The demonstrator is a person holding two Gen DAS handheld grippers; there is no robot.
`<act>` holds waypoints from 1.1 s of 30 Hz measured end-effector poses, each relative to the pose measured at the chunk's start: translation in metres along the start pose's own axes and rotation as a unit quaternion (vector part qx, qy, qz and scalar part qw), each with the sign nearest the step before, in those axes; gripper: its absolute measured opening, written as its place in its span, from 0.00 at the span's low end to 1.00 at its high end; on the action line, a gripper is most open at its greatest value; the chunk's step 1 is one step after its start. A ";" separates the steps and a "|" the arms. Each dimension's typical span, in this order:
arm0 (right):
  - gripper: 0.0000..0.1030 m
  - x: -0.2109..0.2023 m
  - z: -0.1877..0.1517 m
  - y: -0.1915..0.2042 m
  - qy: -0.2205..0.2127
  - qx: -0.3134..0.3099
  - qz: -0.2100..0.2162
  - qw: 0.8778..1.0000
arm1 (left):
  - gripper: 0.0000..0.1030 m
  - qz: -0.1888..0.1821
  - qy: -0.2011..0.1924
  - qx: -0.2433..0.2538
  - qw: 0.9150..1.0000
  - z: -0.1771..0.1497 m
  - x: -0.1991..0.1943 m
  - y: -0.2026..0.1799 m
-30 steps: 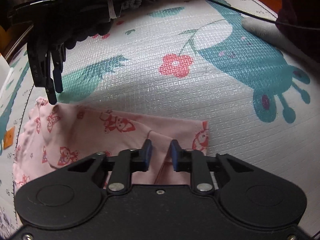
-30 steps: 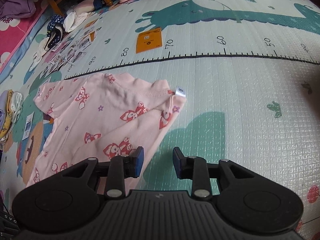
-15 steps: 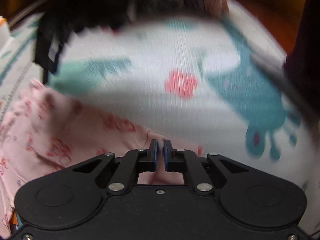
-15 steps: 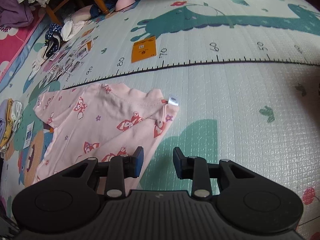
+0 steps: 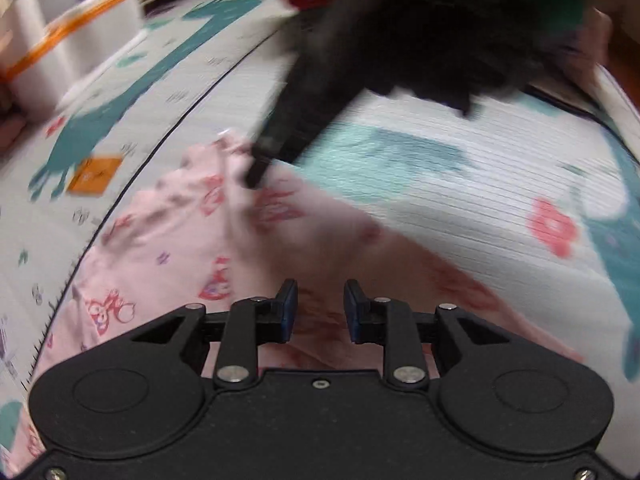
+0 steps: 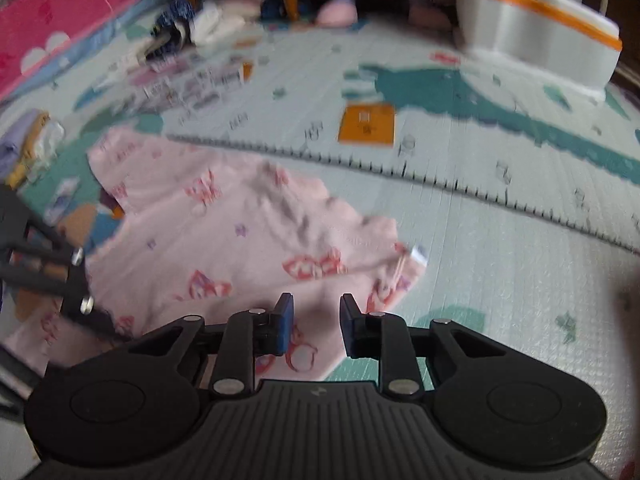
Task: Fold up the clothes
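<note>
Play mat (image 6: 500,248) w/ pink top (image 6: 240,240), white bin (image 6: 532,36) behind.

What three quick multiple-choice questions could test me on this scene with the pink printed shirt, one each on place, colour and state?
1. Where does the pink fox-print cotton shirt lie?
A. on a wooden chair
B. on the pale patterned foam play mat
C. in a basket

2. What colour is the band on the white plastic container?
A. orange
B. purple
C. black

3. How do the jaws of the right gripper stand?
A. apart, nothing pinched
C. clamped on a sock
B. pressed fully together

Key: 1 B, the shirt is spread on the mat. 2 A, an orange stripe rings its top. 3 A, a clear gap shows between the blue pads.
</note>
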State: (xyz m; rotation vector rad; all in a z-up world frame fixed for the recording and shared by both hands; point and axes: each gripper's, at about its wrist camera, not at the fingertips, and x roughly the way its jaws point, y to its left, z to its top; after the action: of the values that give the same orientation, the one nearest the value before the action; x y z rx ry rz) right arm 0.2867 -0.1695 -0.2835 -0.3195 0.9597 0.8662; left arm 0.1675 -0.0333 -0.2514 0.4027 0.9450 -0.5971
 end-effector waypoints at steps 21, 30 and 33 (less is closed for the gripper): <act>0.28 -0.001 -0.003 -0.018 -0.018 0.099 0.025 0.995 | 0.40 -0.005 -0.048 -0.018 0.999 0.024 0.027 0.035; 0.28 0.001 0.000 -0.014 -0.016 0.093 0.010 0.995 | 0.54 0.012 -0.015 -0.062 0.998 -0.021 0.004 0.047; 0.28 -0.007 0.000 -0.015 -0.045 0.101 0.003 0.994 | 0.54 0.022 -0.011 -0.072 0.997 -0.049 -0.016 0.044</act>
State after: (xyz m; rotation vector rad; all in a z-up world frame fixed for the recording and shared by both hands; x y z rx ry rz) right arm 0.2960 -0.1824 -0.2796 -0.1022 0.9560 0.7750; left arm 0.1575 0.0332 -0.2606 0.2877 0.9497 -0.4890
